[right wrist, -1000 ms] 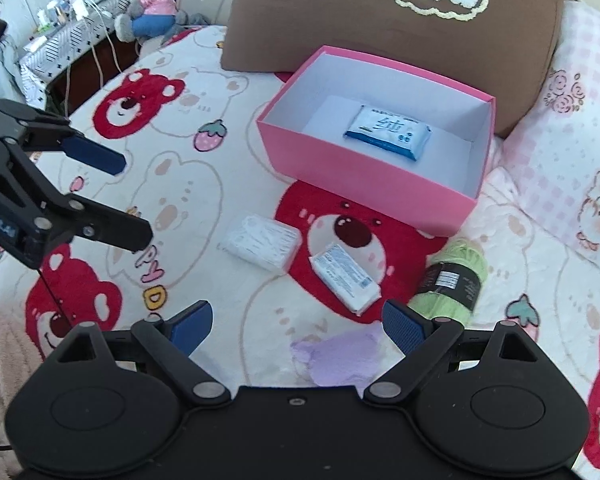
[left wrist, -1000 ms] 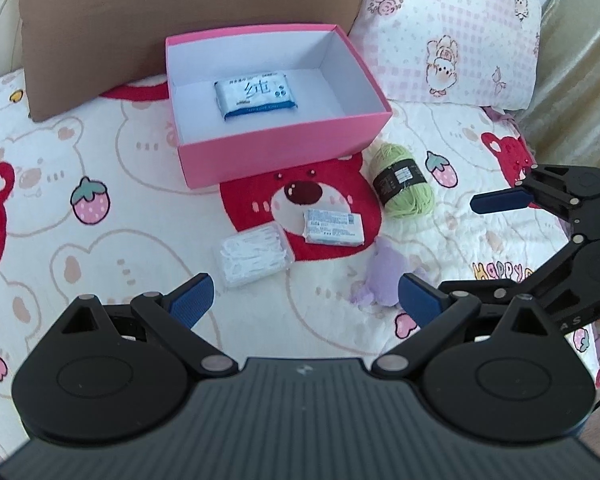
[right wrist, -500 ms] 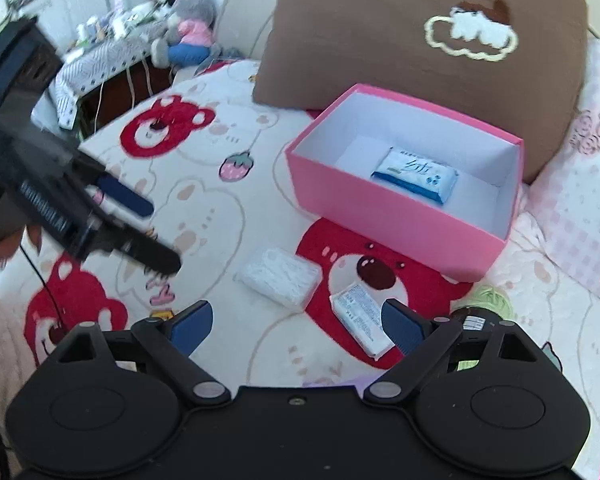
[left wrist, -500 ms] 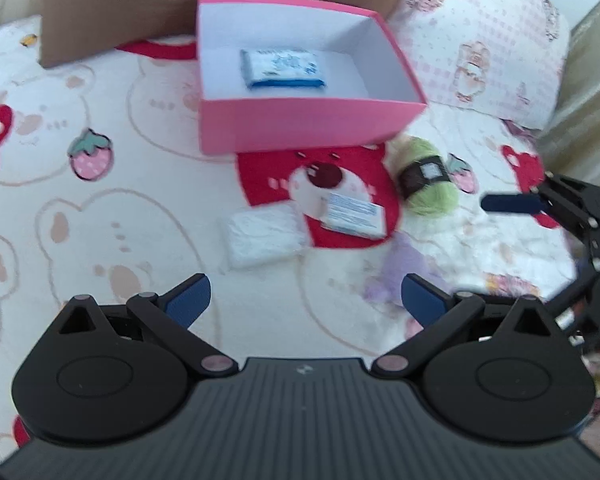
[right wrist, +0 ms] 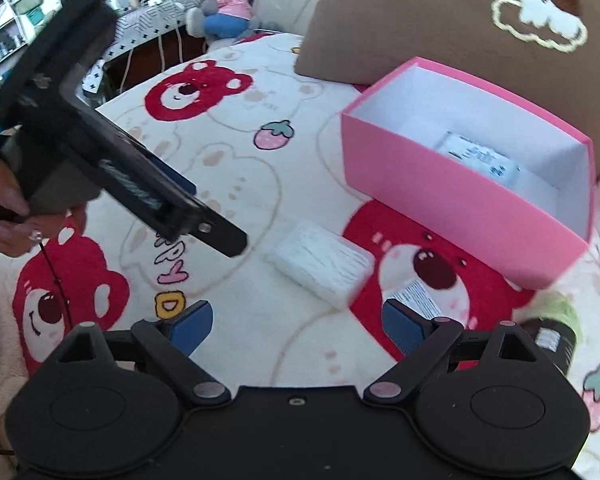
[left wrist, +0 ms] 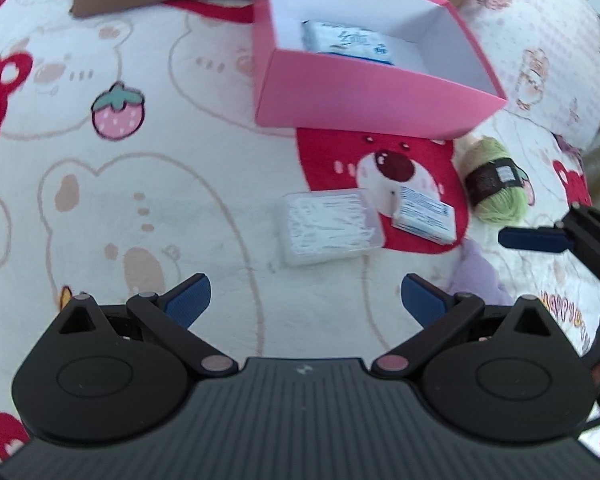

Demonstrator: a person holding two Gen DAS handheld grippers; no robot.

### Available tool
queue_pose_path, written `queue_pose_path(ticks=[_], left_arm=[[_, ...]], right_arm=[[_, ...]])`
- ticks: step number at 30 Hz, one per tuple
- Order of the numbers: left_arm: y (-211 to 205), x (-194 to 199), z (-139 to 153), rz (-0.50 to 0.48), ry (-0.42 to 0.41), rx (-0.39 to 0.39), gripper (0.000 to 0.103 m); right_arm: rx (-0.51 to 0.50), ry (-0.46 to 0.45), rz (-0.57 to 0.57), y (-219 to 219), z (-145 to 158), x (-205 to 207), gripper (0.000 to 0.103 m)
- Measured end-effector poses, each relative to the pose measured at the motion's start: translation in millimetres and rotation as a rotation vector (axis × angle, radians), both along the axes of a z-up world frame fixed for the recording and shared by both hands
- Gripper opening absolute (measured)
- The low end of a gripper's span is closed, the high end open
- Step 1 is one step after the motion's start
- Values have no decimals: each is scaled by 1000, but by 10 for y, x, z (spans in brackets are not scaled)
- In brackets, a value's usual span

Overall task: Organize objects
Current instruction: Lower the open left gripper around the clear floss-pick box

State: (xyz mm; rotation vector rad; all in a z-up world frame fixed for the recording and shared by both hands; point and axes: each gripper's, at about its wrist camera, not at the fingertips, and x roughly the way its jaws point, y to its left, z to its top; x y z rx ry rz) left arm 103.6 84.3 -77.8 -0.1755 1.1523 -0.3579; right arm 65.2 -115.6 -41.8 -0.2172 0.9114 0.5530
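Note:
An open pink box (left wrist: pixel 364 96) (right wrist: pixel 456 204) stands on the bed with a blue-white tissue pack (left wrist: pixel 348 42) (right wrist: pixel 480 158) inside. In front of it lie a clear box of cotton swabs (left wrist: pixel 328 229) (right wrist: pixel 320 262), a small white-blue packet (left wrist: pixel 424 220) (right wrist: pixel 418 296), a green yarn ball (left wrist: pixel 494 184) (right wrist: pixel 552 320) and a purple item (left wrist: pixel 476 276). My left gripper (left wrist: pixel 306 300) is open and empty, hovering just before the swab box. My right gripper (right wrist: pixel 295 322) is open and empty, low over the bedspread near the swab box and the packet.
A brown pillow (right wrist: pixel 460 24) and a pink patterned pillow (left wrist: pixel 548 52) lean behind the box. The bedspread (left wrist: pixel 99 200) has red bears and strawberries. A plush toy (right wrist: pixel 227 4) and cluttered furniture sit at the far left of the right wrist view.
Both grippers have moved forward and lower toward the loose items. The left gripper has swung left, so the box now sits right of centre. Both stay open.

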Motion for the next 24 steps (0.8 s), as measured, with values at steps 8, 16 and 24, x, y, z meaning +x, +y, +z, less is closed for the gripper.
queue_pose_path(ticks=[8,16,24], left_arm=[[-46,107,-205,13,-2,-43,101],[-130,189,-315,80,-38,-68,101],[-57,237,-479,106,-71,-108,100]], right_arm=[[46,-41,-27,149,-298,5,94],[13,-69,-71,286,-540,142,94],[12,-91,-100,266,-639,296,93]])
